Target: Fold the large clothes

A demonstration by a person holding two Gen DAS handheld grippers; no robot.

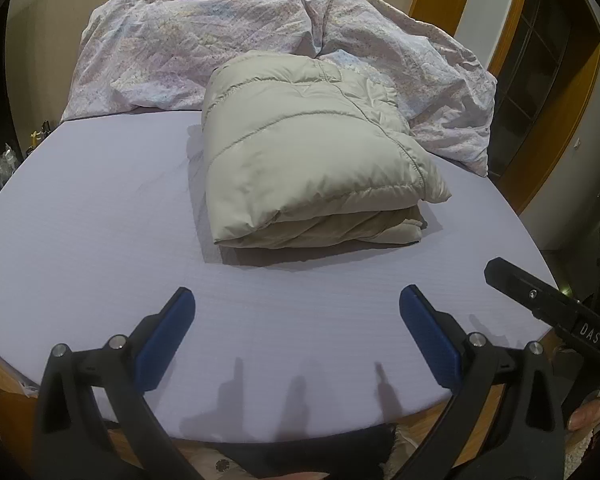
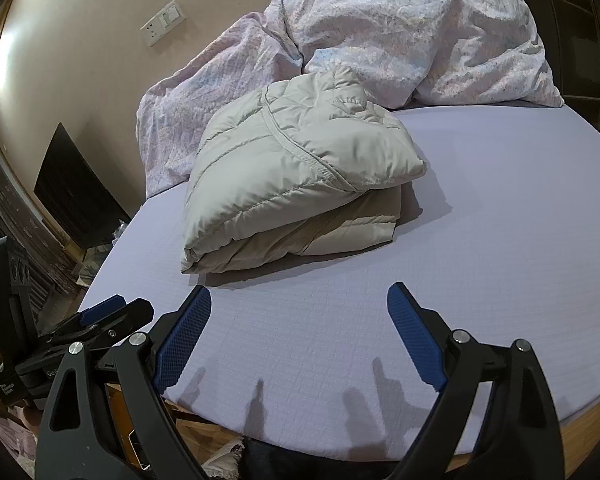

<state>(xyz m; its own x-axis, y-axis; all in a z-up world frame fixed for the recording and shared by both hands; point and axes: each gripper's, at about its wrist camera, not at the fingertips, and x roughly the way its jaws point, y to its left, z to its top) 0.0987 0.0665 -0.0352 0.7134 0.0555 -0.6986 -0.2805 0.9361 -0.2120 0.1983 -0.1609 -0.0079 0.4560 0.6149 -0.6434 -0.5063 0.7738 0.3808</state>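
Between the parted blue pads of the left gripper [image 1: 296, 308] lies only bare lilac bedsheet [image 1: 100, 248], and the right gripper [image 2: 300, 312] is likewise spread wide with nothing held, both hanging over the near edge of the bed. Ahead of both sets of jaws, well apart from the fingertips, sits the padded beige jacket [image 1: 308, 152], already doubled into a thick bundle with its layers stacked and a looser corner jutting toward the right. Beyond it, touching its far side, is the crumpled floral duvet [image 1: 228, 44]. The fold looks essentially done, so the risk from here is undoing it: the puffy filling will likely spring back, and that top flap [image 2: 380, 156] could slide off or lift open if nudged. A one-sided grab at the upper layer would probably drag it loose, and pushing the bundle farther away could snag it in the duvet
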